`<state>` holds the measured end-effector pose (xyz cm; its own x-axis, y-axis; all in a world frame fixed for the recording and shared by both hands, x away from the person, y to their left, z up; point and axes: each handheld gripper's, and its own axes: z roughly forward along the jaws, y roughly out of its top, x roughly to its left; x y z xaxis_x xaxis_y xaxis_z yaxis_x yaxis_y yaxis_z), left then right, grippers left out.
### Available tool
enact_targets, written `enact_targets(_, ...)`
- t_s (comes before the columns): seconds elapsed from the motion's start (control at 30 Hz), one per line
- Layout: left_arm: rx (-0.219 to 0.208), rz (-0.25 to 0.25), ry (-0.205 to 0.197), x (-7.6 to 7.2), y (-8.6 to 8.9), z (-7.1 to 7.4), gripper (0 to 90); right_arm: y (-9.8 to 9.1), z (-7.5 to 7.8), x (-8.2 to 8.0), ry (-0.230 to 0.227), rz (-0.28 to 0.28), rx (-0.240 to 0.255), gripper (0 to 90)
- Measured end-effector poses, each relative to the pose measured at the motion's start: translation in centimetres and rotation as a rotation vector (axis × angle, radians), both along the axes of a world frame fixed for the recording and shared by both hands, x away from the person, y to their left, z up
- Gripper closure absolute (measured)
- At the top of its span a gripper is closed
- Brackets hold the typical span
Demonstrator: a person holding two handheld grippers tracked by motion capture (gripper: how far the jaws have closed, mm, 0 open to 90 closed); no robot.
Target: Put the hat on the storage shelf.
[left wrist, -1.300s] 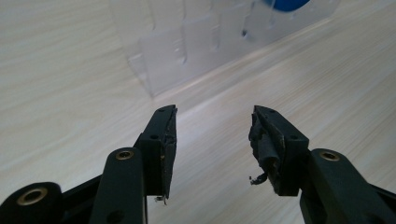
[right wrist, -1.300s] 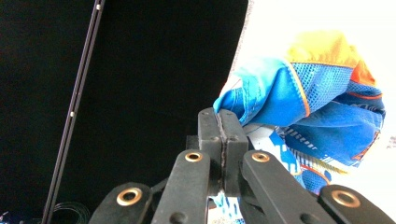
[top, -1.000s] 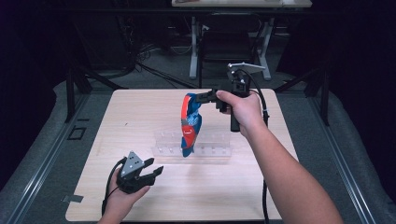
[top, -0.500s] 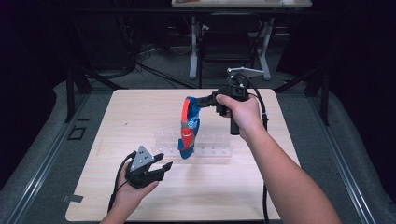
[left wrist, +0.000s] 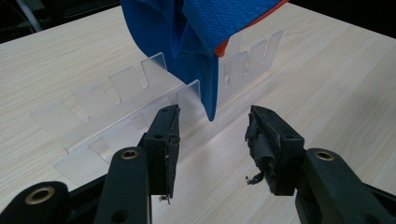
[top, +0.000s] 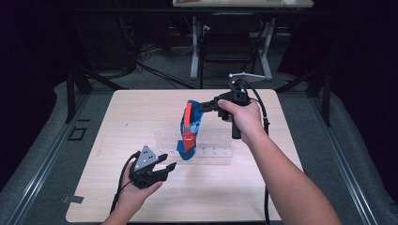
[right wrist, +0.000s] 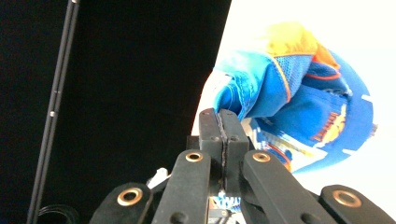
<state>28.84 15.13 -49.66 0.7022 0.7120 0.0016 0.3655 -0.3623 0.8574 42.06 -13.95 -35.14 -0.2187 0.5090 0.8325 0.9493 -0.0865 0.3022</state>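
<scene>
The right gripper (top: 205, 107), held up above the table (top: 291, 154), has its jaws pressed together on the top edge of a blue and orange cap (top: 188, 129); in the right gripper view the two black jaws (right wrist: 224, 122) meet flat against each other with a fold of the blue fabric (right wrist: 289, 102) pinched at their tips. The cap hangs down from that grip, its lower end just over a clear plastic rack (top: 213, 149) lying on the table. The left gripper (top: 165, 167) sits low and nearer the person, jaws spread and empty; in the left gripper view the cap's lowest blue point (left wrist: 209, 93) dangles just ahead of the gap between them, in front of the rack's slotted walls (left wrist: 140, 88), touching neither jaw
</scene>
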Motion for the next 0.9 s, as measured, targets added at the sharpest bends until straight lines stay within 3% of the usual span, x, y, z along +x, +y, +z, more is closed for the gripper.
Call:
enact_targets(0.6,0.012,0.015,0.013,0.0,0.8,-0.4,53.7,-2.5,-2.1,-0.3,0.017,-0.05,-0.094,86.3)
enact_targets(0.9,0.011,0.04,0.021,0.0,1.9,-0.8,53.0,-3.1,-1.9,-0.7,0.001,-0.055,-0.129,80.6)
